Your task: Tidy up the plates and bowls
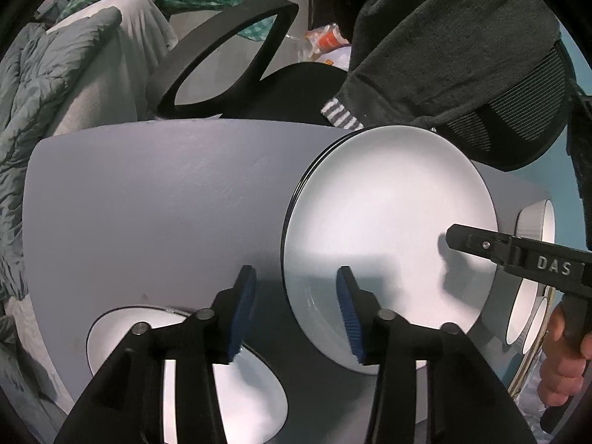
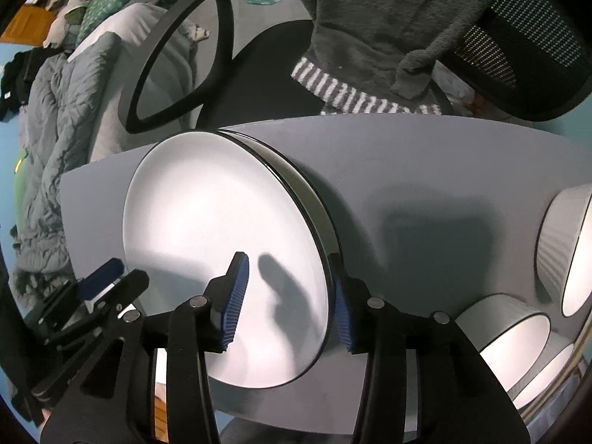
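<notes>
Left wrist view: left gripper [image 1: 296,310] points steeply down at the grey surface [image 1: 166,199], jaws spread, nothing between the pads. The rim of the stack of white plates [image 1: 388,229] sits just inside its right-hand pad; most of the stack lies to the right of the jaws. A single white plate [image 1: 122,329] lies lower left, partly under the left jaw arm. The right gripper [image 1: 518,255] reaches in over the stack from the right, with a hand [image 1: 566,362] on its handle. White bowls [image 1: 532,222] at the right edge, at least two here.

Right wrist view: right gripper [image 2: 288,303] straddles the near right rim of the plate stack [image 2: 222,229], jaws spread, pads not pressing as far as I can tell. At least two plates in the stack by the black rims. Three bowls [image 2: 510,336] to the right, well apart from the stack. The left gripper [image 2: 100,277] sits at the stack's left edge. Judgement: the right gripper is nearer a rim grasp.
</notes>
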`<state>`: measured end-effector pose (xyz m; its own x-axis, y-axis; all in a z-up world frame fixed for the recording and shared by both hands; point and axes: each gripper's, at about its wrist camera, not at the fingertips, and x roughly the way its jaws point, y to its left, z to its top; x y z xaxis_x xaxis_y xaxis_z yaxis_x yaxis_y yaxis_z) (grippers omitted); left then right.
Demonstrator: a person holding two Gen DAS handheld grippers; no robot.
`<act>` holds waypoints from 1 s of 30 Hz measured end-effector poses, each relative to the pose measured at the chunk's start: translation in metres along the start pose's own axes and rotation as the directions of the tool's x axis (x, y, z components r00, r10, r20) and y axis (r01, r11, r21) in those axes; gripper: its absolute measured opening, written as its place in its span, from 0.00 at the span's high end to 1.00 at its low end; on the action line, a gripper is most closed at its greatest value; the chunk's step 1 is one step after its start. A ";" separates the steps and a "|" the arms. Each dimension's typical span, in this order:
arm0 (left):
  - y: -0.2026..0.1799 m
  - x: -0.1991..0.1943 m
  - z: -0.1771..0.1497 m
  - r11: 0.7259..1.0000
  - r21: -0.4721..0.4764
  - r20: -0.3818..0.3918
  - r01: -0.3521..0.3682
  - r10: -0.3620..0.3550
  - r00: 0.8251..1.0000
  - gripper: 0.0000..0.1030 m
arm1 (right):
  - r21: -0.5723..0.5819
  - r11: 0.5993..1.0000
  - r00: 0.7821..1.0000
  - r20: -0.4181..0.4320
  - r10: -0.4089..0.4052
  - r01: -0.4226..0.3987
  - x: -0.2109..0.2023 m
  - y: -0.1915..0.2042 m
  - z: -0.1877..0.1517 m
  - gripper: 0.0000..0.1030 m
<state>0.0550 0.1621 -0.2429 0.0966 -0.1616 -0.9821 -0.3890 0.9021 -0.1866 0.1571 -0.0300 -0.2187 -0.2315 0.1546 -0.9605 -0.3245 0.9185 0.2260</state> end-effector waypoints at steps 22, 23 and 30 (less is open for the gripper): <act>0.004 -0.033 -0.032 0.999 -0.012 0.015 0.037 -0.037 0.999 0.41 | 0.051 0.999 0.997 0.081 0.009 -0.013 -0.013 -0.010 -0.019 0.45; 0.005 -0.036 -0.034 0.999 -0.013 0.019 0.036 -0.036 0.999 0.41 | 0.048 0.999 0.996 0.088 -0.001 -0.003 -0.015 -0.010 -0.020 0.45; 0.012 -0.058 -0.049 0.999 -0.027 0.072 0.017 -0.015 0.997 0.35 | -0.026 0.995 0.985 0.146 -0.092 0.097 -0.036 0.004 -0.039 0.44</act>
<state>0.0001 0.1632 -0.1890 0.1683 -0.1453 -0.9750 -0.4120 0.8882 -0.2034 0.1285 -0.0459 -0.1764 -0.0644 0.1206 -0.9906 -0.3694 0.9193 0.1359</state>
